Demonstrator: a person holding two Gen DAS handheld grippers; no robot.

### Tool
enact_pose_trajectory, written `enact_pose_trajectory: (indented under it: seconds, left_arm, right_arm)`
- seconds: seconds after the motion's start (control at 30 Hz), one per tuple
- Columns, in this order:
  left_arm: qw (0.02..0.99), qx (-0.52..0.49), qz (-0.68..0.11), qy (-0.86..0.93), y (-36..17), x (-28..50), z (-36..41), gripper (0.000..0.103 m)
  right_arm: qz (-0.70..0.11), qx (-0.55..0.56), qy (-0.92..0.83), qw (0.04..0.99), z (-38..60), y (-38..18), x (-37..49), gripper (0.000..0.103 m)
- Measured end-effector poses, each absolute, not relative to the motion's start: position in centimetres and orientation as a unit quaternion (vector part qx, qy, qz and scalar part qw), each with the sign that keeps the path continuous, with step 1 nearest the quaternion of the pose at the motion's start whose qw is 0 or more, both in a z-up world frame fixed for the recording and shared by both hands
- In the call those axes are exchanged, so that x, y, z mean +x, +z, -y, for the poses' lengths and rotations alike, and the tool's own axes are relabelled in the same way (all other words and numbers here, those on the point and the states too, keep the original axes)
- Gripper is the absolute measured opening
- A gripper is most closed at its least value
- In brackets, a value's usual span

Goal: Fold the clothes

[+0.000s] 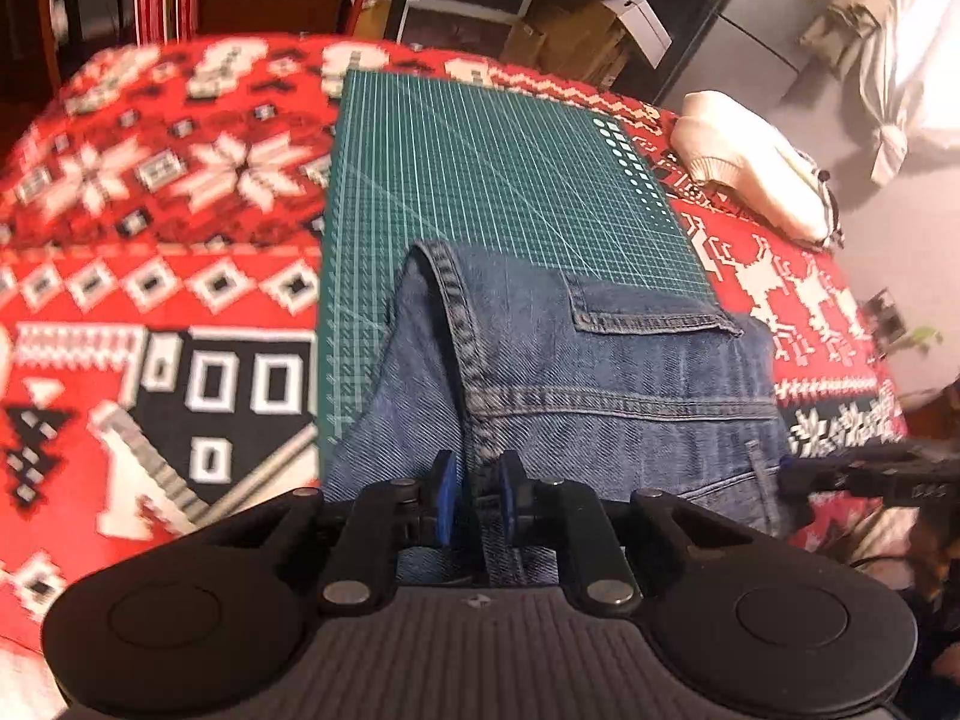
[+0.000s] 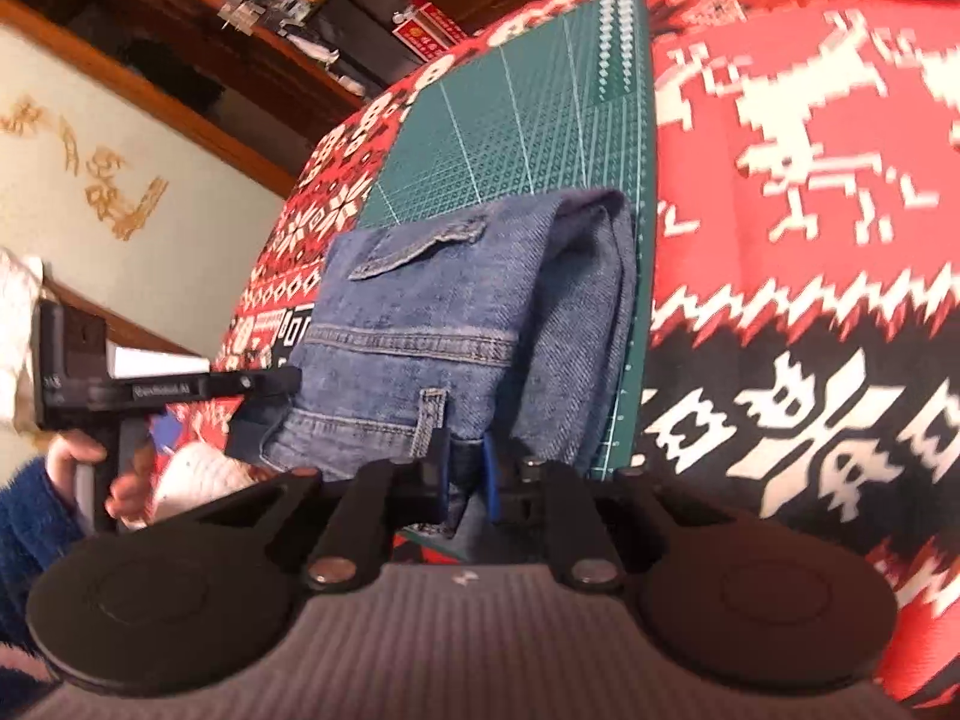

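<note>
jeans point(image 1: 576, 372): folded on green cutting mat point(image 1: 480, 168), near edge raised | left gripper point(image 1: 477, 495): pads clamped on denim seam | right gripper point(image 2: 465, 480): pinching the waistband edge

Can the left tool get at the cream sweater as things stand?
Probably not right now. The left tool is shut on the jeans, and the cream sweater lies at the far right edge of the red blanket, past the green mat. Nothing blocks the path, though.
</note>
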State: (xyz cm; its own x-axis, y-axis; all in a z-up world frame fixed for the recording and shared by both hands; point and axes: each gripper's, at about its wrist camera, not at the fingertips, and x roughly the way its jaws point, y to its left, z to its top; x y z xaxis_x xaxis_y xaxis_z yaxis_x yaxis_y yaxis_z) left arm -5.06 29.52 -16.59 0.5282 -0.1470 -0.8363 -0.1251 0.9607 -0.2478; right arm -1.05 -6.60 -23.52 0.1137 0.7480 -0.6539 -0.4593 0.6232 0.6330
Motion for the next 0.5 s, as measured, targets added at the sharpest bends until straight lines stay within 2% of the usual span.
enact_pose_trajectory:
  seconds: [0.2,0.3,0.5]
  left_arm:
    - [0.887,-0.087,-0.452,0.014,-14.4,-5.1,-28.9,0.015]
    - [0.900,-0.049,-0.433,0.013,-13.7,-3.9,-27.6,0.015]
    - [0.917,0.000,-0.398,-0.015,-14.1,-0.8,-24.0,0.015]
  right_arm:
    - [-0.452,0.051,0.407,0.792,6.5,-19.8,-1.8,0.017]
    - [-0.403,0.003,0.409,0.819,6.3,-18.2,-2.4,0.025]
    - [-0.346,-0.045,0.429,0.833,3.4,-17.1,-2.4,0.026]
